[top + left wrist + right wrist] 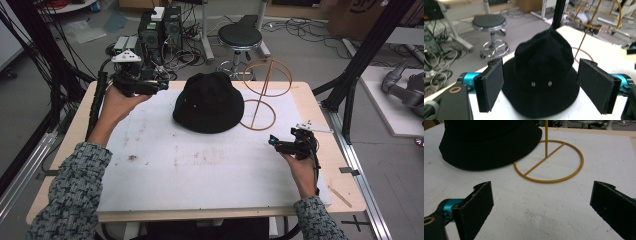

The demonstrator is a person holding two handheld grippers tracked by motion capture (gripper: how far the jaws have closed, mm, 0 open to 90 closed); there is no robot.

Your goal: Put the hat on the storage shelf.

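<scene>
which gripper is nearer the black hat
Left. The left gripper hovers just off the black hat's left edge; the right gripper sits farther off, toward its front right.

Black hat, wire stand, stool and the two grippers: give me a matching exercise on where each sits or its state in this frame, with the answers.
Things:
1. black hat
2. wire stand
3. round stool
4. left gripper
5. right gripper

Places or states:
A. on the floor beyond the table
B. held open above the table's far left corner
C. lying crown up on the white mat
D. held open low over the mat's right side
E. upright beside the hat, bare

Pairs: 1-C, 2-E, 3-A, 4-B, 5-D
</scene>
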